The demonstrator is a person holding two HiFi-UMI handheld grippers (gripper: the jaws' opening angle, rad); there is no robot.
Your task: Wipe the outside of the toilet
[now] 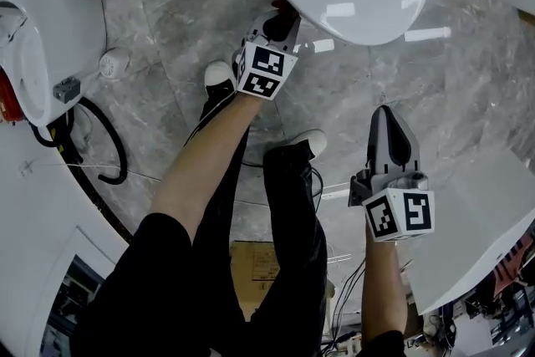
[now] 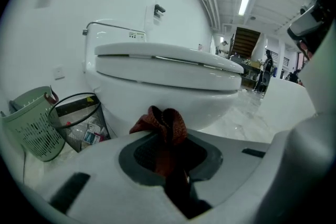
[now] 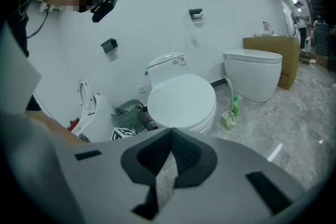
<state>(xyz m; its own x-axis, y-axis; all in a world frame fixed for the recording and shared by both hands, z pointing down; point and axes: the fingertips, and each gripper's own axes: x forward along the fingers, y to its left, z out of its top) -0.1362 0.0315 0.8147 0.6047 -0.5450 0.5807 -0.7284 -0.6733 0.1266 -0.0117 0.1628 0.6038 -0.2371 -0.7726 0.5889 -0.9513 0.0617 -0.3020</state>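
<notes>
Just before the toilet (image 2: pixel 168 81), left fingers (image 2: pixel 132 162) clamp a red cloth (image 2: pixel 165 126); right fingers (image 3: pixel 144 157) closed.

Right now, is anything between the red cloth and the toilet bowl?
Nothing visible is. The left hand-held gripper is shut on the red cloth, and the toilet bowl sits right ahead of it. The wire bin stands off to the side.
</notes>
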